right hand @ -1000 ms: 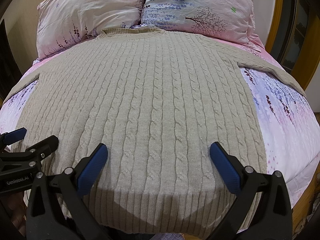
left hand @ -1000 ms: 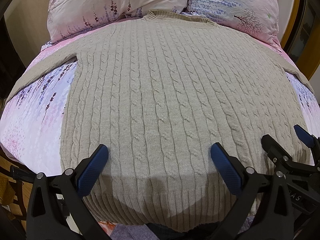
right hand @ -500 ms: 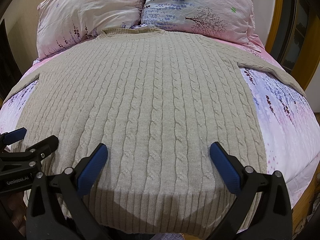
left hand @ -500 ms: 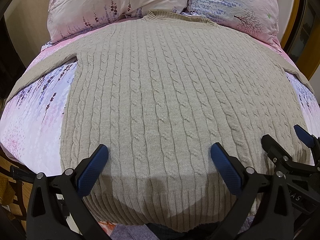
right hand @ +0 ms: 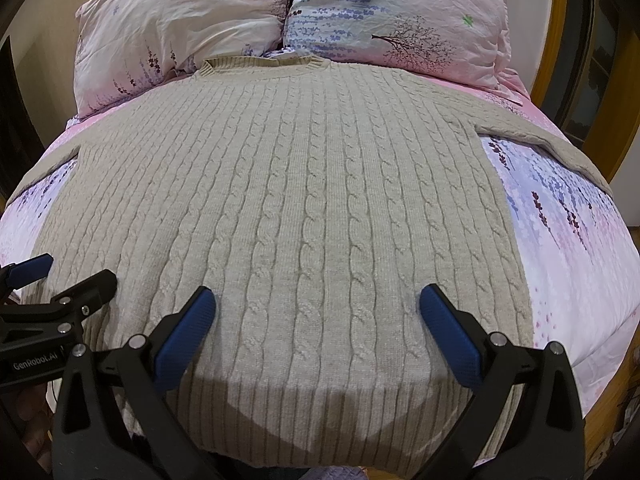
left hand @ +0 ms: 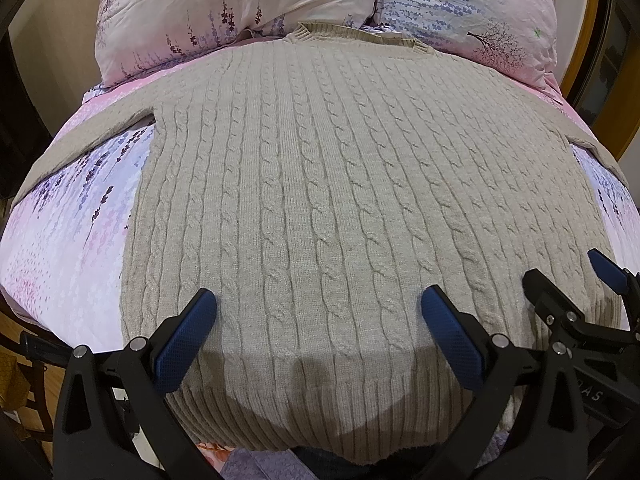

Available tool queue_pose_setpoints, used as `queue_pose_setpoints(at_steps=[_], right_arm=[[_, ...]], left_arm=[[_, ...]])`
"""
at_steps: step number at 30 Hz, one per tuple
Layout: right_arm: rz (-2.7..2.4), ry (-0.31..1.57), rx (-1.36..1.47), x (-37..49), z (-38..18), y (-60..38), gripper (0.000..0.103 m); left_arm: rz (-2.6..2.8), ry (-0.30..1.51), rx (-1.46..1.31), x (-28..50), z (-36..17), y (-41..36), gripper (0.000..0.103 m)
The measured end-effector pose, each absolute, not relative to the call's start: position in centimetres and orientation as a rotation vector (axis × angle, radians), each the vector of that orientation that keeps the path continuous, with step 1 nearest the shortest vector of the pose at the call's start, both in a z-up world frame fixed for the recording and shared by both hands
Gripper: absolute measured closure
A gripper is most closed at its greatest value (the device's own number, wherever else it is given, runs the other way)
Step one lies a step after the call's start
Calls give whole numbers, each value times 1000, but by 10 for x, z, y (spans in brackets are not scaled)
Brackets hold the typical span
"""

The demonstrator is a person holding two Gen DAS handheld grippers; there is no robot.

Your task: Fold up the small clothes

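A beige cable-knit sweater (left hand: 320, 184) lies flat and spread out on the bed, collar toward the pillows, sleeves out to both sides; it also shows in the right wrist view (right hand: 288, 200). My left gripper (left hand: 318, 300) is open and empty, held just above the sweater's lower part near the hem. My right gripper (right hand: 316, 298) is open and empty, also above the lower part near the hem. The right gripper shows at the right edge of the left wrist view (left hand: 576, 276). The left gripper shows at the left edge of the right wrist view (right hand: 68, 272).
The bed has a pink and lilac floral sheet (left hand: 68, 232). Two floral pillows (left hand: 224, 8) (right hand: 400, 12) lie at the head. A wooden frame (right hand: 560, 28) stands at the right. The sweater hem hangs near the bed's front edge.
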State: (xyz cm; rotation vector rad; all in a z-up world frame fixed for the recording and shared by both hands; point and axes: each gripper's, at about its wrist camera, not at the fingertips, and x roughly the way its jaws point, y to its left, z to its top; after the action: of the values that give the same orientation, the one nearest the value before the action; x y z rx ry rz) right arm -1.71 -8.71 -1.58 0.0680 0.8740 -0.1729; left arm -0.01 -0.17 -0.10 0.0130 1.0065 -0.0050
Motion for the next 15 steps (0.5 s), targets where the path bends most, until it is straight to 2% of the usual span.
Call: queue_pose_setpoints(at_steps=[15], right_arm=[[-95, 861, 18, -17, -17, -92, 2]], left_arm=[[0, 1000, 17, -2, 3, -1, 1]])
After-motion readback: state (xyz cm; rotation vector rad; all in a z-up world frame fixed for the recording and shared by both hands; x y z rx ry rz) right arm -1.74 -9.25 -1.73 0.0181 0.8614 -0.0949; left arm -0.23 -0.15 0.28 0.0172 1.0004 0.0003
